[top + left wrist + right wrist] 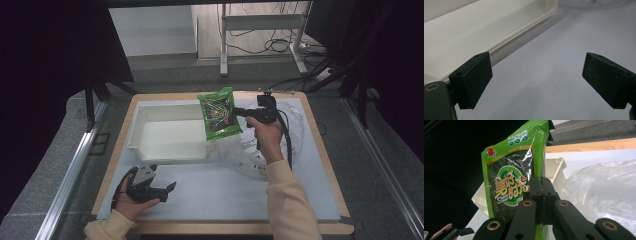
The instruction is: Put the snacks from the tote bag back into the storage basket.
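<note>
The right gripper (239, 112) pinches a green packet (219, 113) by its right edge, jaws pressed flat on the film, and holds it in the air over the 3 o'clock end of the white tray (150, 145). In the high view the packet's long axis runs from 12 to 6 o'clock, tilted slightly, printed face up toward the camera; in the right gripper view its top seam points up, away from the jaws.

The left gripper (161, 190) rests at 7 o'clock on the bench (225, 192), jaws spread and holding nothing, just beside the tray's near wall.

Judging by the layout, the packet is probably bound for the tray. The grip is on one thin edge only, so the slick film could slip or the packet could swing and twist. If let go from this height it may catch the tray's rim and tip out toward the clear bag (280, 145) at 3 o'clock, lying crumpled beside the tray.
</note>
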A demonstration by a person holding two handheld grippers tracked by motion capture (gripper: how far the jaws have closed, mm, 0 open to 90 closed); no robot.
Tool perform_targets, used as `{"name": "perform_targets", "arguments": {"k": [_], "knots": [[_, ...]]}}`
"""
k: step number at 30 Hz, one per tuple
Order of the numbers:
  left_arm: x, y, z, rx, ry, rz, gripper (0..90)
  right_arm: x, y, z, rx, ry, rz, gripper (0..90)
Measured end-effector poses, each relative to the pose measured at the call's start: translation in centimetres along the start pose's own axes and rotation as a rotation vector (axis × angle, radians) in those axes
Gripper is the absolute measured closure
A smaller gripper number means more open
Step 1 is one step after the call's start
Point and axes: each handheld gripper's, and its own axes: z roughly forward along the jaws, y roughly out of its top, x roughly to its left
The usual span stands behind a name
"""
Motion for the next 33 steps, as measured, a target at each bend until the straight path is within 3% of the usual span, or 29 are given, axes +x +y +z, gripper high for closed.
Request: {"name": "perform_targets", "arguments": {"k": [33], "knots": [[0.1,0.0,-0.1,-0.004,-0.001,-0.003,9.2,2.3,0.6,3.6,0.032,0.038,-0.011,89.6]]}}
